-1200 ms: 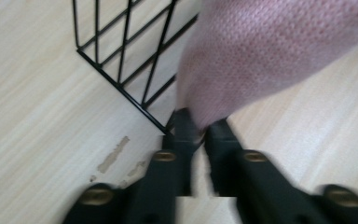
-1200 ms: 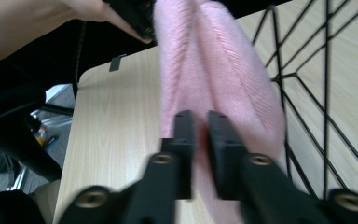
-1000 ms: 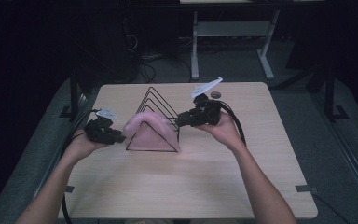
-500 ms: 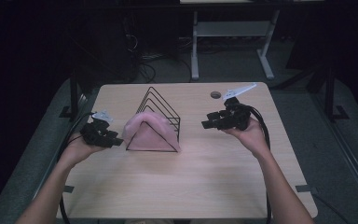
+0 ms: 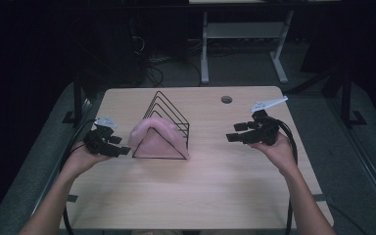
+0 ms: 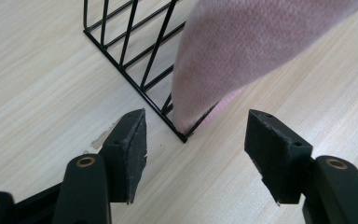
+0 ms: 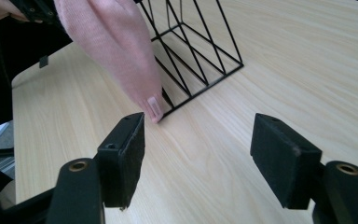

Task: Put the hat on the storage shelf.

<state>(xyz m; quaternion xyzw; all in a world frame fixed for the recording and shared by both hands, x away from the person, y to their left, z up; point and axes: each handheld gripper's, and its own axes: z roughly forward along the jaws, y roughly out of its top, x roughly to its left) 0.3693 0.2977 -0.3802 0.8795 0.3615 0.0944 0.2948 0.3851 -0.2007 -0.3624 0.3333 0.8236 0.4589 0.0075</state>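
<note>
One pink cloth lies draped over the front of one black wire rack, mid-counter; its ridge runs left to right. The left hand-held gripper sits just beside the cloth's left corner (clearly the nearer); the right hand-held gripper hangs well apart; both have jaws spread wide, holding nothing.

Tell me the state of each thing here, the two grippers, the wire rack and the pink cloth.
Left gripper: open, holding nothing, beside the rack's near left corner.
Right gripper: open, holding nothing, off to the rack's right.
Wire rack: upright on the table.
Pink cloth: draped over the rack's front end, hanging down both sides.
</note>
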